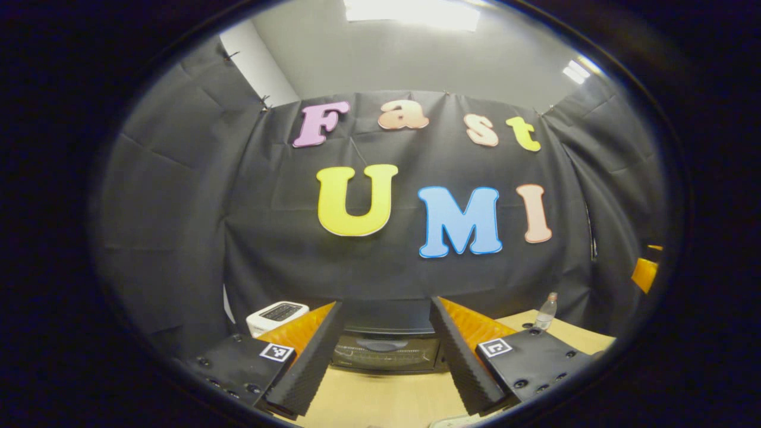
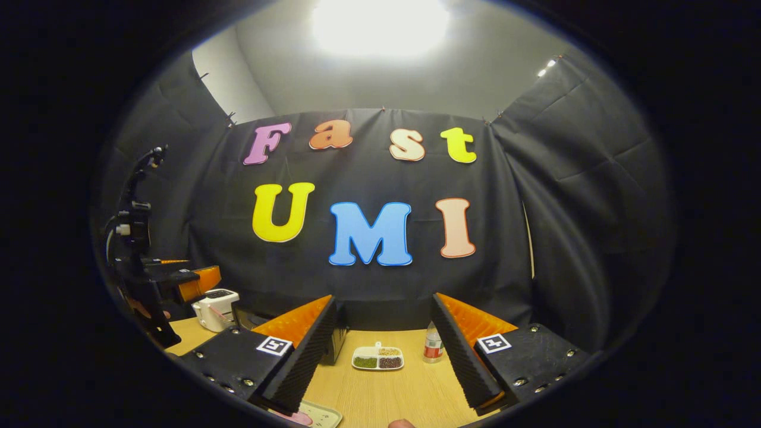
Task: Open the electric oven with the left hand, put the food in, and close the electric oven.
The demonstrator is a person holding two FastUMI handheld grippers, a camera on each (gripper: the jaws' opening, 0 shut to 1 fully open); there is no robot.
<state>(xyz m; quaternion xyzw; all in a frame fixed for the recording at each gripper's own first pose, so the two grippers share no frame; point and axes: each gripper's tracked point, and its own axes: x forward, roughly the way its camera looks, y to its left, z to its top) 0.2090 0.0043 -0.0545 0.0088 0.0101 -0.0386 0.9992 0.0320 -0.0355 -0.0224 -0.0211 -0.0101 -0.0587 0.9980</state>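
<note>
Here the electric oven point(image 1: 383, 351) sits at the far edge of the wooden table point(image 1: 380, 398), door shut, straight ahead of the left gripper point(image 1: 383, 356), whose fingers stand wide apart with nothing between them. A white toaster point(image 1: 276, 315) stands left of it. The right gripper point(image 2: 380, 356) is also spread wide, facing a divided snack dish point(image 2: 378, 358) and a bottle point(image 2: 433, 345).

A light wooden table point(image 2: 380, 386) is carrying everything. The dark electric oven point(image 1: 383, 348) is sitting at its far edge against the wall, with a white toaster point(image 1: 276, 315) standing to its left and a small bottle point(image 1: 546, 312) to its right. A white divided dish of food point(image 2: 378, 358) is lying further right, near that bottle. A tray point(image 2: 315, 415) is lying at the near edge.
</note>
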